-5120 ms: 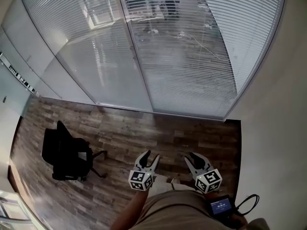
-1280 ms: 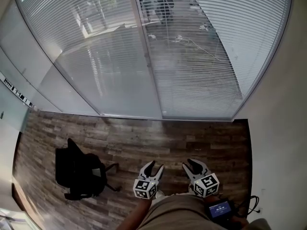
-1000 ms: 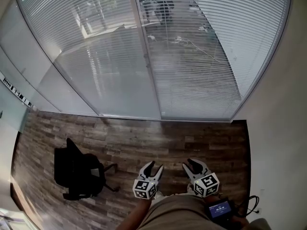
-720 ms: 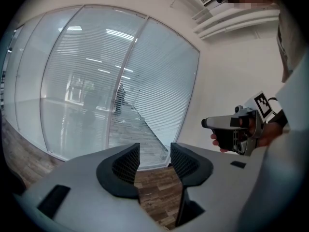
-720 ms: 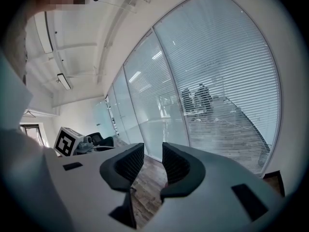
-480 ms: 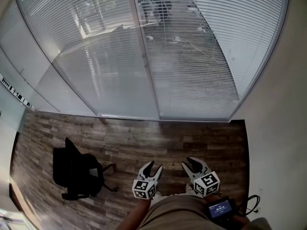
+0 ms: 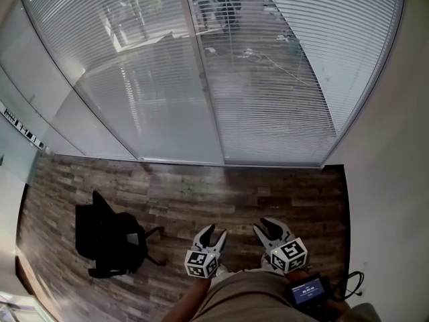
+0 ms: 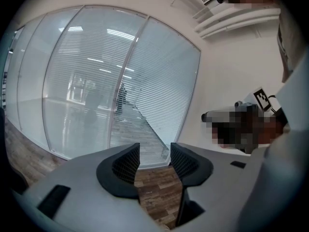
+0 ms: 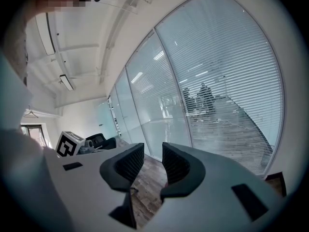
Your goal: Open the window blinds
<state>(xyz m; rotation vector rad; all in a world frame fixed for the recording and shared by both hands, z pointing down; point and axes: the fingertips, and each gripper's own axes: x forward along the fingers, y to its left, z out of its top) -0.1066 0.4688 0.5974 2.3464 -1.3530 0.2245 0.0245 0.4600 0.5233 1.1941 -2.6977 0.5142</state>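
White slatted window blinds (image 7: 281, 92) hang lowered over the tall curved glass wall ahead, and they also fill the left gripper view (image 8: 159, 95) and the right gripper view (image 9: 227, 81). Through the slats I see dim reflections. My left gripper (image 7: 212, 233) is held low in front of my body, well short of the glass, its jaws open and empty (image 8: 154, 151). My right gripper (image 7: 265, 225) is beside it, also open with nothing between its fingers (image 9: 153, 153). Both point toward the blinds over the wooden floor (image 7: 234, 193). No cord or wand of the blinds can be made out.
A white frame post (image 7: 201, 79) divides the glazing into panels. A black office chair (image 7: 107, 243) stands on the floor to my left. A plain wall (image 7: 389, 180) closes the right side. A small device with a screen and cable (image 7: 308, 290) hangs at my right hip.
Since the oldest frame the view has shifted a little to the left along the glass wall. Over the last second both grippers have kept their place, with their jaws standing apart as before.
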